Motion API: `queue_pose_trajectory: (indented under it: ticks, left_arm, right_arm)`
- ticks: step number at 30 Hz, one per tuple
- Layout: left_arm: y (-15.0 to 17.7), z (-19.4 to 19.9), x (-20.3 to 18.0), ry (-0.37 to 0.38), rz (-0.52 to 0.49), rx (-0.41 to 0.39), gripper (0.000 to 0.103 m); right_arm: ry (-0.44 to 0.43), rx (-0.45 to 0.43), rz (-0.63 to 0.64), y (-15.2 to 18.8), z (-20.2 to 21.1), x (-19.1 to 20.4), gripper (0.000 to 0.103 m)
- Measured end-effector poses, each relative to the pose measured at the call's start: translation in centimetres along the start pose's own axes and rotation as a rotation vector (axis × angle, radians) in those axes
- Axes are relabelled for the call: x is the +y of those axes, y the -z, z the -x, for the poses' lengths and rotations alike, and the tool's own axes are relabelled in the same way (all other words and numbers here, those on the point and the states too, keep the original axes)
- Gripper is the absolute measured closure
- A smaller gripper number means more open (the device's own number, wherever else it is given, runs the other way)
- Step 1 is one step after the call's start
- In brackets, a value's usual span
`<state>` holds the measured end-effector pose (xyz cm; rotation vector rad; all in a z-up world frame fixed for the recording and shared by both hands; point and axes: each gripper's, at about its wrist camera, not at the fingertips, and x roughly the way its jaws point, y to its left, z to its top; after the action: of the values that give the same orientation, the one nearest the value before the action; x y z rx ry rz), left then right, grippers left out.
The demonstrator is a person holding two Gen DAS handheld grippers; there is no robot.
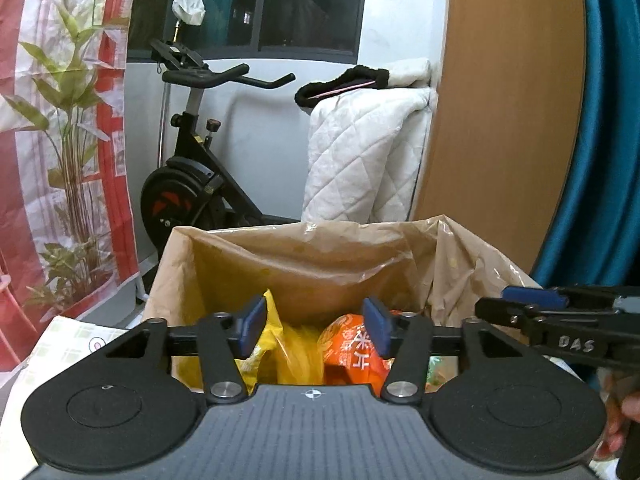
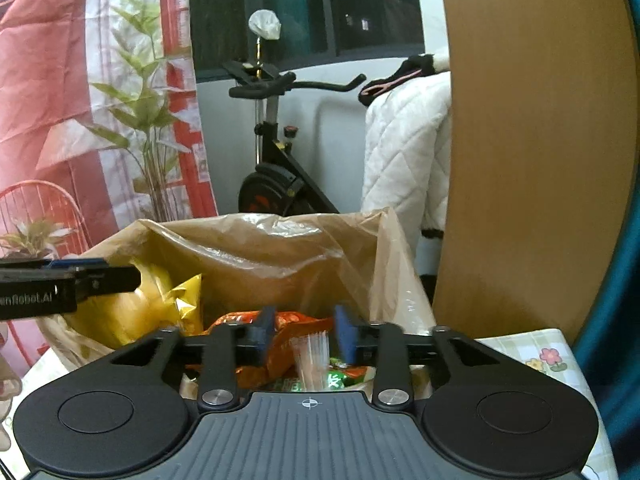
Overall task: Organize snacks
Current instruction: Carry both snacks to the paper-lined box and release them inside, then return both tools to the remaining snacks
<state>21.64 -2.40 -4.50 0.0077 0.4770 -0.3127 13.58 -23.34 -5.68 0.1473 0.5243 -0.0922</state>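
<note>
The left gripper [image 1: 314,326] hangs over the mouth of a box lined with a tan plastic bag [image 1: 320,256], its blue pads [image 1: 376,326] set well apart with nothing between them. Straight ahead of it and lower, inside the bag, lie a yellow snack packet [image 1: 296,356] and, to its right, an orange snack packet [image 1: 348,354] with white lettering; the two touch.

The right gripper [image 2: 305,334] is also over the bag's opening, its blurred blue pads partly open and empty. Beneath and just ahead of it sits the orange packet again, overlapped by a clear sleeve of thin sticks [image 2: 314,356] and a green packet [image 2: 340,380] nearest the camera. To its left the yellow packet bulges against the bag wall, and the left gripper reaches in above it from the side.

The box stands on a table [image 2: 532,354] covered with a pale checked cloth bearing a flower print. Beyond the bag's far rim are an exercise bike [image 1: 192,184], a white quilted cover [image 1: 360,160] with a black fuzzy item on top, a curved wooden panel [image 1: 500,120] to the right, and a printed plant backdrop [image 1: 68,140] to the left.
</note>
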Motion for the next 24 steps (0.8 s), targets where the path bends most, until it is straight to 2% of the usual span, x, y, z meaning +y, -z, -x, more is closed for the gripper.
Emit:
queue_pose_trajectory:
  ticks: [2,4,6,9,15,19,24]
  left_arm:
    - [0.1,0.3,0.4,-0.003,0.012,0.011,0.043]
    - [0.2,0.9,0.6,0.003,0.036,0.025,0.036]
    - [0.2,1.7,0.8,-0.002,0.060,0.037,0.030]
    - [0.2,3.2,0.9,-0.005,0.065,0.032,0.030]
    - [1.1,7.2,0.8,0.000,0.087,0.024,0.024]
    - [2.6,9.5,0.8,-0.014,0.098,0.029,0.024]
    - [4.7,11.0,1.6,-0.025,0.166,0.054,0.024]
  right_arm:
    - [-0.005,-0.007,0.003,0.2,0.5,-0.1,0.056]
    - [-0.010,-0.017,0.001,0.2,1.4,-0.4,0.045]
    - [-0.017,-0.027,-0.012,0.2,2.1,-0.8,0.040]
    - [-0.025,-0.034,-0.036,0.2,3.4,-1.0,0.035]
    - [-0.045,-0.037,-0.048,0.7,6.4,-1.0,0.027]
    - [-0.070,-0.046,-0.060,1.4,8.5,-1.0,0.022]
    - [-0.086,-0.035,-0.072,3.2,10.4,-1.3,0.022]
